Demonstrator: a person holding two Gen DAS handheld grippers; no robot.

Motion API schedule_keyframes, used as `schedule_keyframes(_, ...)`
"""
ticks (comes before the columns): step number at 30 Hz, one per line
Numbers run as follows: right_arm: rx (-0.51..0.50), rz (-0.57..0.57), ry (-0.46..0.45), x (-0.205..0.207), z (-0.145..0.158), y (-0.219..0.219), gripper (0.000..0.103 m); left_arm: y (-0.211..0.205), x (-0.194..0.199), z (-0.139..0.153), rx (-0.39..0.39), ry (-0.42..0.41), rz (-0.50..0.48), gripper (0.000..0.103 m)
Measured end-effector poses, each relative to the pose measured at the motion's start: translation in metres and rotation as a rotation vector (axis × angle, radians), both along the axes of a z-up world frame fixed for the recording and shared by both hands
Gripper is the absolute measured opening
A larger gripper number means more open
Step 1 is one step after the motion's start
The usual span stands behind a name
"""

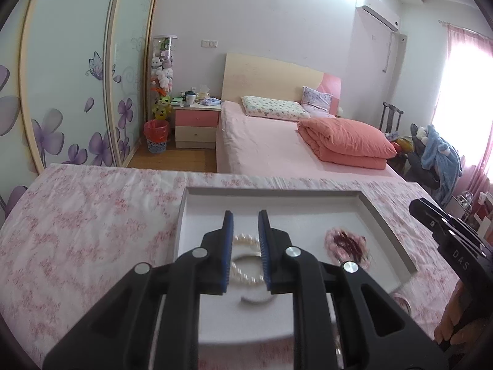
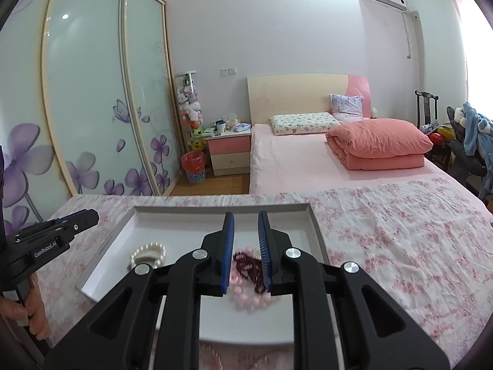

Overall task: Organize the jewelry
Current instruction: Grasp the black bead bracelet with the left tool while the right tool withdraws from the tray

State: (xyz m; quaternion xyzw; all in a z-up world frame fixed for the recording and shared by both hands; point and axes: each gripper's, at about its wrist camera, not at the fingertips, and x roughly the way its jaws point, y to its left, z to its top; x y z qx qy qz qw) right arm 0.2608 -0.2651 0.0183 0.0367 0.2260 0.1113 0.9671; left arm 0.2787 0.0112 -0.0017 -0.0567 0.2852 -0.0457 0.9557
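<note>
A white shallow tray (image 1: pixel 385 225) lies on a pink floral cloth. In it a white pearl bracelet (image 1: pixel 246 274) lies over a silver bangle (image 1: pixel 257 300); my left gripper (image 1: pixel 245 215) is open above them, holding nothing. To the right a pile of pink beads and a dark red bead strand (image 1: pixel 348 243) lies in the tray. In the right wrist view my right gripper (image 2: pixel 245 215) is open above that pile (image 2: pixel 246 268), with the pearl bracelet (image 2: pixel 148 254) to its left in the tray (image 2: pixel 317 231).
The right gripper's body (image 1: pixel 453 240) shows at the right edge of the left wrist view; the left gripper's body (image 2: pixel 52 234) shows at the left of the right wrist view. A pink bed (image 2: pixel 308 160), nightstand (image 2: pixel 229 151) and wardrobe (image 2: pixel 92 92) stand behind the table.
</note>
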Motion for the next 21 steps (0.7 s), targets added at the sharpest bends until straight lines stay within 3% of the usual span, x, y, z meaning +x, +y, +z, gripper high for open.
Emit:
schedule_keyframes(8, -0.032, 0.015, 0.076, -0.038, -0.014, -0.017, 0.017, -0.012, -0.053, -0.011, -0.006, 0.053, -0.100, 0.027)
schedule_keyframes(14, -0.065, 0.022, 0.157, -0.065, -0.033, -0.026, 0.017, -0.029, -0.086, -0.036, -0.027, 0.155, -0.219, 0.033)
schedule_keyframes(21, -0.083, 0.018, 0.251, -0.079, -0.058, -0.035, 0.017, -0.051, -0.100, -0.070, 0.039, 0.264, -0.333, 0.036)
